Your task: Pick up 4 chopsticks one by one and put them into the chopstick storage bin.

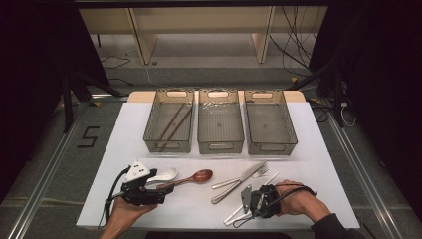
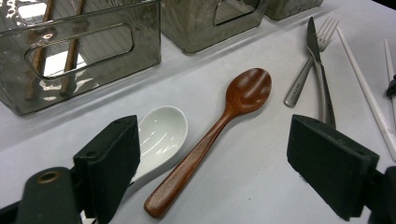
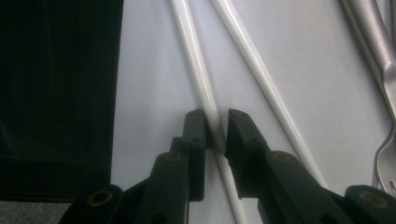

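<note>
My left gripper (image 1: 166, 191) (image 2: 212, 140) is open wide over the handle of a wooden spoon (image 1: 196, 177) (image 2: 247, 91), whose lower handle lies between the jaws. A white ceramic spoon (image 1: 166, 174) (image 2: 163, 133) lies right beside the left jaw. My right gripper (image 1: 245, 211) (image 3: 215, 126) is shut on one white chopstick (image 3: 194, 60) lying on the table. The second white chopstick (image 3: 261, 74) lies just beside it, outside the jaws. A knife (image 1: 224, 194) (image 2: 322, 84) and a fork (image 1: 263, 172) (image 2: 301, 81) lie crossed between the two grippers.
Three grey bins stand in a row at the back: left (image 1: 169, 145), middle (image 1: 220, 147), right (image 1: 271, 147). The left bin holds brown chopsticks (image 1: 174, 122) (image 2: 72, 51). The table's front edge runs close to both hands; dark fabric (image 3: 56, 93) lies past it.
</note>
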Available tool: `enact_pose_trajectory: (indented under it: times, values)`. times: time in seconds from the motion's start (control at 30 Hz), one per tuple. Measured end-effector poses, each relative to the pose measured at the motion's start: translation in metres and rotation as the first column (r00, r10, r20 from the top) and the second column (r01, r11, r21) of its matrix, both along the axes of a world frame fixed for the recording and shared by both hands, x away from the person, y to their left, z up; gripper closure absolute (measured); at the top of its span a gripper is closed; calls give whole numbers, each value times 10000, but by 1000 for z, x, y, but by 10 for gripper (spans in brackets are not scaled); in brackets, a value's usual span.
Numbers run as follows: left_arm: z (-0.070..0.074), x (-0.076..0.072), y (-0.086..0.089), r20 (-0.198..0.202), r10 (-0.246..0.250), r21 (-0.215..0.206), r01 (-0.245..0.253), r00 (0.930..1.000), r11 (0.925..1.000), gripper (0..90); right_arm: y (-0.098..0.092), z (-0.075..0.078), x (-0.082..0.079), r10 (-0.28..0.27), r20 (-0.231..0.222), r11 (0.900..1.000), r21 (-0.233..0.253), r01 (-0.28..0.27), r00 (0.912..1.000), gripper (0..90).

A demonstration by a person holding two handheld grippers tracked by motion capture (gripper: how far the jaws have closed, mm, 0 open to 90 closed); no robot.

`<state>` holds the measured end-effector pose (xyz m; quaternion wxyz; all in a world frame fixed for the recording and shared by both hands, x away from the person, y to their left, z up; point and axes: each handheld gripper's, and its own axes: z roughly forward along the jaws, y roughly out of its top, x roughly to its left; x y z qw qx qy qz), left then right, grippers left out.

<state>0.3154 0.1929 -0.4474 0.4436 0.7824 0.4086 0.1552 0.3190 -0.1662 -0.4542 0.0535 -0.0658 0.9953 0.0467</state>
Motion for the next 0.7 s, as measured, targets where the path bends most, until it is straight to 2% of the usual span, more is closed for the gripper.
enact_pose_trajectory:
  times: [0.27, 0.33, 0.7]
  values:
    - [0, 0, 0, 6, 9, -15, -9, 10000, 10000, 167, 4, 0, -1, 229, -54, 9991, -351, -231, 9997, 818]
    - [0, 0, 0, 11, 6, -19, -6, 10000, 10000, 168, 4, 0, -1, 265, -146, 9990, -346, -270, 9995, 843]
    - [0, 1, 0, -36, 1, -18, -1, 10000, 10000, 168, 3, 0, 0, 252, -193, 9994, -215, -256, 9995, 848]
